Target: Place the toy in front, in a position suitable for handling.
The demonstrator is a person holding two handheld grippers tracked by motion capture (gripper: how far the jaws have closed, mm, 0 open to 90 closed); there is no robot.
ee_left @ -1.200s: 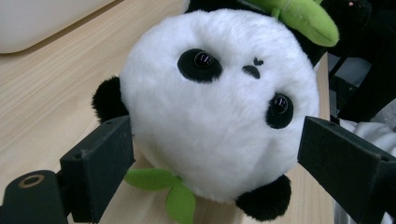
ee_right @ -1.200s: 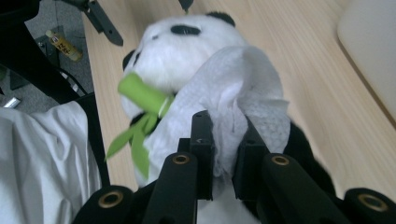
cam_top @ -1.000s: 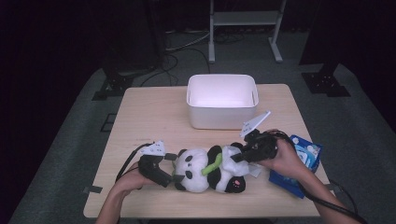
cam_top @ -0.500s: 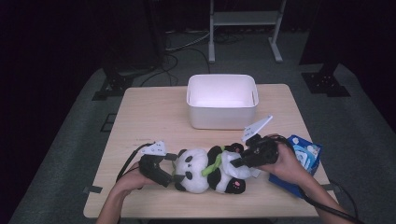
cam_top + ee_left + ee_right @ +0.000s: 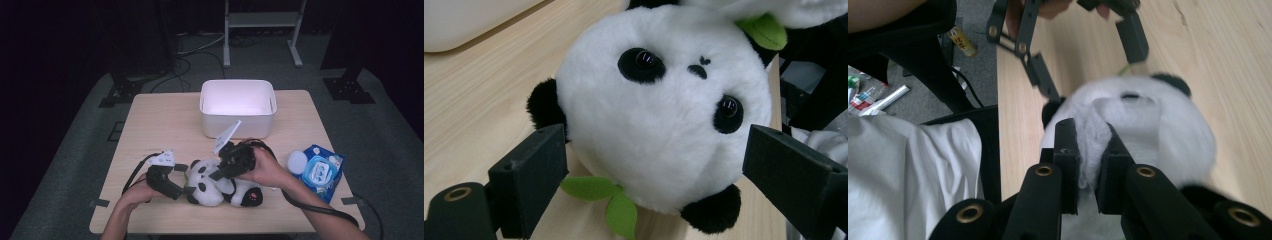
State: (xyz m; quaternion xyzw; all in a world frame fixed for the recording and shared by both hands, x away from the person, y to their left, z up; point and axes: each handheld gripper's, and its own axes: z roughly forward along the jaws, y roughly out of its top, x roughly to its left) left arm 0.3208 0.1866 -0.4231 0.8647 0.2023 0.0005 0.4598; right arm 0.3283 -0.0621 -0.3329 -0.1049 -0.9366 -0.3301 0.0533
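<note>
Table (image 5: pixel 165 125) of pale wood carries a white tub (image 5: pixel 238 107); near its front, a plush panda (image 5: pixel 220 186) lies. Right gripper (image 5: pixel 1092 165) pinches white fur on the panda; left gripper (image 5: pixel 649 180) spreads wide around its head.

White-and-black plush panda (image 5: pixel 220 186) lies on its back near the table's front edge.

High view — overhead, facing twelve o'clock, far off. Left gripper view — low, very close to the fluffy black-and-white plush panda (image 5: pixel 664 120). Right gripper view — close above; shares that panda (image 5: pixel 1143 130).
</note>
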